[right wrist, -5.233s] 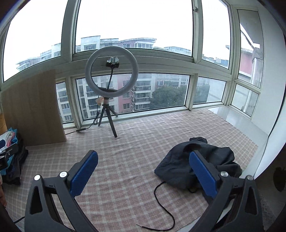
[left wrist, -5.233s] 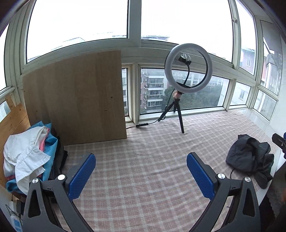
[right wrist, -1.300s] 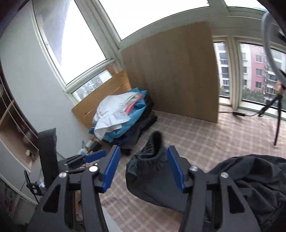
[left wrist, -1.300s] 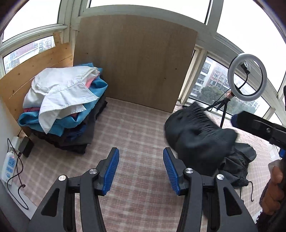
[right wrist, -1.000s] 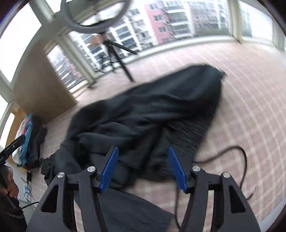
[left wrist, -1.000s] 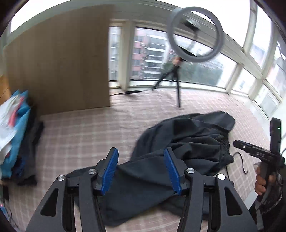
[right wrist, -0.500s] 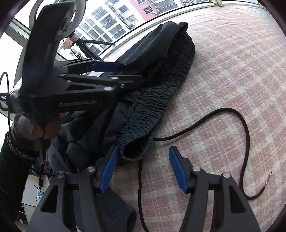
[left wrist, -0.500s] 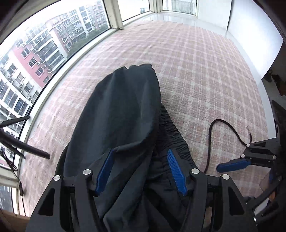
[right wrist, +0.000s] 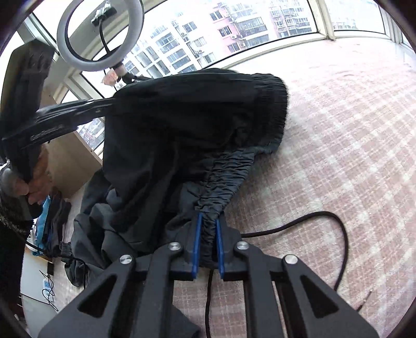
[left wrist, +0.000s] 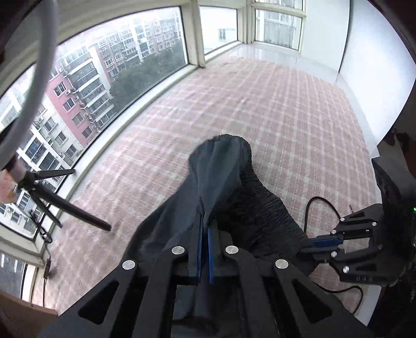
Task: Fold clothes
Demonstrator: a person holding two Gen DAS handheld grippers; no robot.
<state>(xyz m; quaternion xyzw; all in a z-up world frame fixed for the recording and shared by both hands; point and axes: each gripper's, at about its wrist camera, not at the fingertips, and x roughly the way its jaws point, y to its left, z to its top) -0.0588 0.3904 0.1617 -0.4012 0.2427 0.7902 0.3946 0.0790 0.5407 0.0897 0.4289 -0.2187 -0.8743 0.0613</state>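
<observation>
A pair of dark charcoal trousers with a gathered elastic waistband point(right wrist: 197, 135) hung bunched in the centre of the right wrist frame, lifted partly clear of the pink-and-white checked cloth point(right wrist: 351, 145) that covered the surface beneath. The right gripper point(right wrist: 207, 240) was clenched on the ruched waistband at lower centre, its blue-padded fingers point(right wrist: 196, 241) pinching the fabric between them. In the left wrist frame, the same garment point(left wrist: 221, 182) rose in a peak at centre, and the left gripper point(left wrist: 204, 253) was likewise clamped on a fold of smoother fabric, its blue pads point(left wrist: 210, 256) nearly together with cloth caught between. The right gripper point(left wrist: 326, 241) appeared at the right edge of that view, gripping the waistband's far end. A thin black cord point(right wrist: 306, 221) curled across the checked cloth at the lower right of the right wrist frame, beside the trousers. A white ring light on a black tripod point(right wrist: 100, 36) stood at the upper left, before the windows point(right wrist: 234, 23) and the apartment blocks outside. A light wooden board point(right wrist: 67, 166) leaned at the left edge, with a small heap of blue and dark clothing point(right wrist: 50, 218) at its foot.
</observation>
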